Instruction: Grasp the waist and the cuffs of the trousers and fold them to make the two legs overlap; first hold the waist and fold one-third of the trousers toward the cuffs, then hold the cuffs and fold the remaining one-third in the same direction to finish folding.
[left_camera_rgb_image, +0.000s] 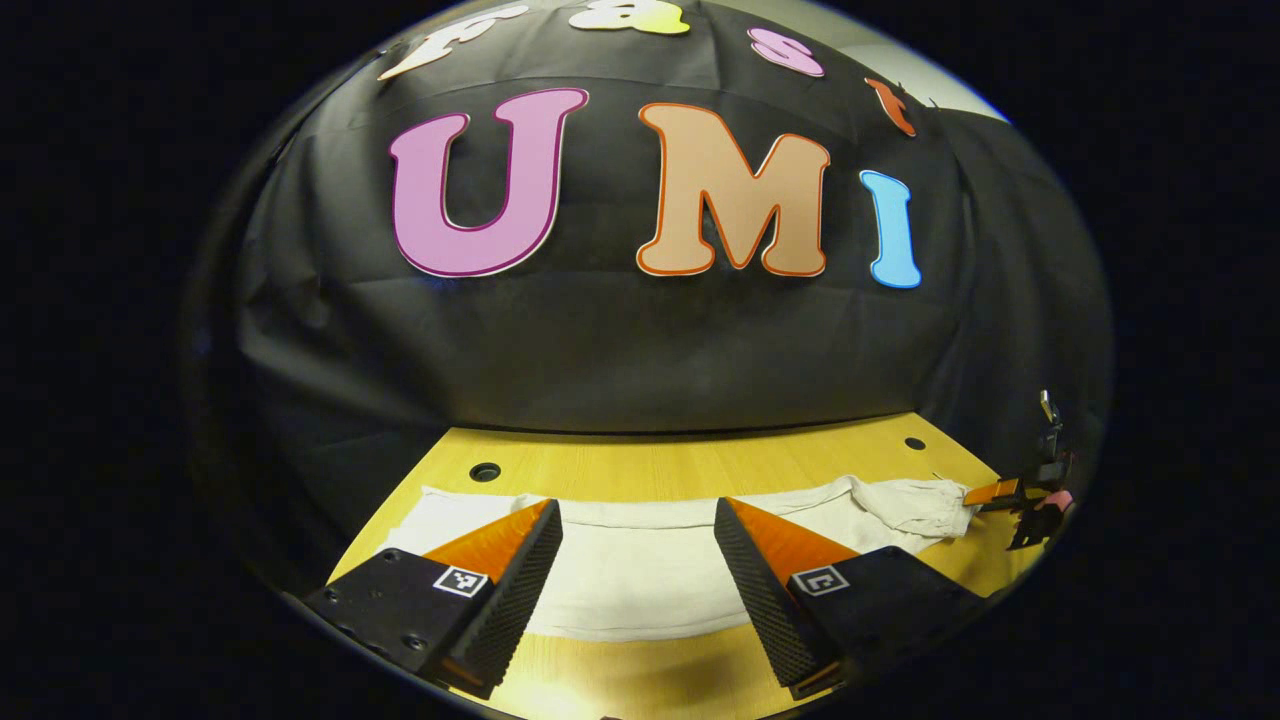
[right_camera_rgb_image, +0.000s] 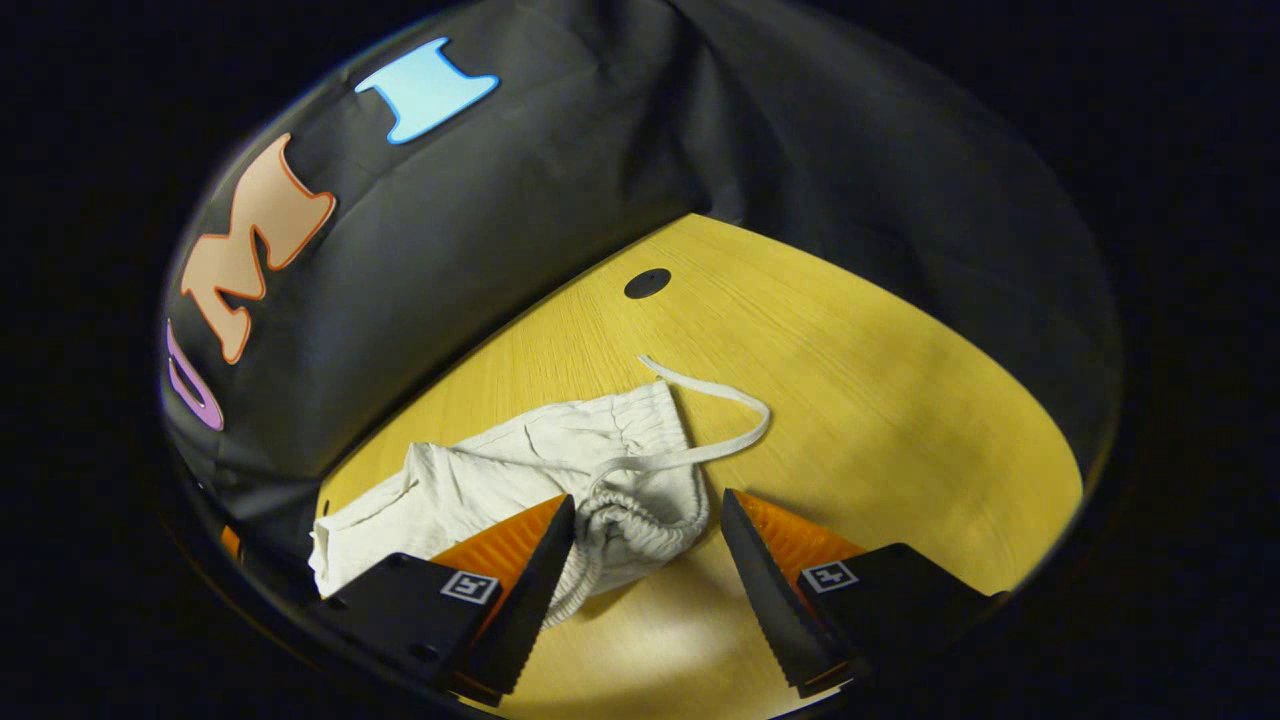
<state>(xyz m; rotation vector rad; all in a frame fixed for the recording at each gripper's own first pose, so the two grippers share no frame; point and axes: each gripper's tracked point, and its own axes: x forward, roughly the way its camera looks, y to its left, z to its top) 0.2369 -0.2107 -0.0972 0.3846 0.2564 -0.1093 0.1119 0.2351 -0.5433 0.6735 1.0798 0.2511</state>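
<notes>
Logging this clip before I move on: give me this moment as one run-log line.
left gripper: open, over trouser leg | right gripper: open, at waistband | trousers: flat on table | drawstring: loose | fold: not yet done

My trousers (left_camera_rgb_image: 650, 570) lie across the table (left_camera_rgb_image: 640, 465) at lower frame, their waist (right_camera_rgb_image: 640, 525) between my right gripper (right_camera_rgb_image: 645, 525)'s fingers.

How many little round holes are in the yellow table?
2. In the left gripper view, one hole is at the table's back left and another hole at its back right, beyond the trousers. More may hide under the cloth.
</notes>
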